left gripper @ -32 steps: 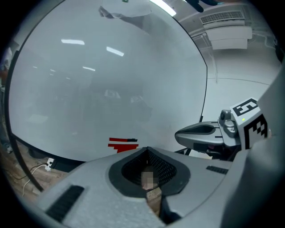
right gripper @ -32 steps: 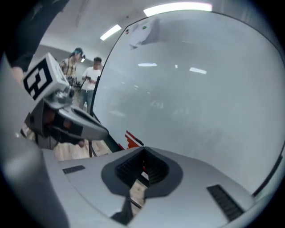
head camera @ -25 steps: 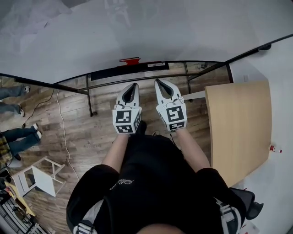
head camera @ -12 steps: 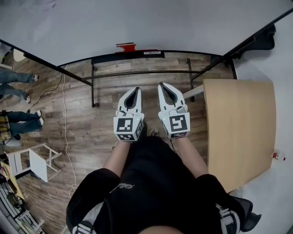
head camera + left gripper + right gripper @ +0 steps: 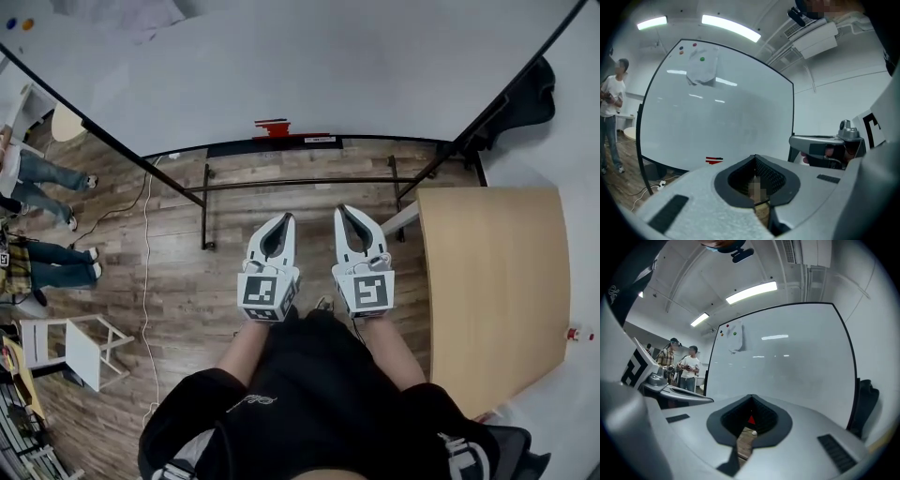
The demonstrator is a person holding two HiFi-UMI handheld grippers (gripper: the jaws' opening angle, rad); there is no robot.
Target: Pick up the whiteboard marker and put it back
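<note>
- Left gripper (image 5: 288,218), right gripper (image 5: 340,211): jaws together, nothing held; seen lower in head view than a second earlier.
- Whiteboard (image 5: 309,66) far, red object (image 5: 272,125) on ledge; table (image 5: 492,281) right.

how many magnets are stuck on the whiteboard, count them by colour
blue magnet: 1
red magnet: 1
orange magnet: 1
green magnet: 1
total: 4
</note>
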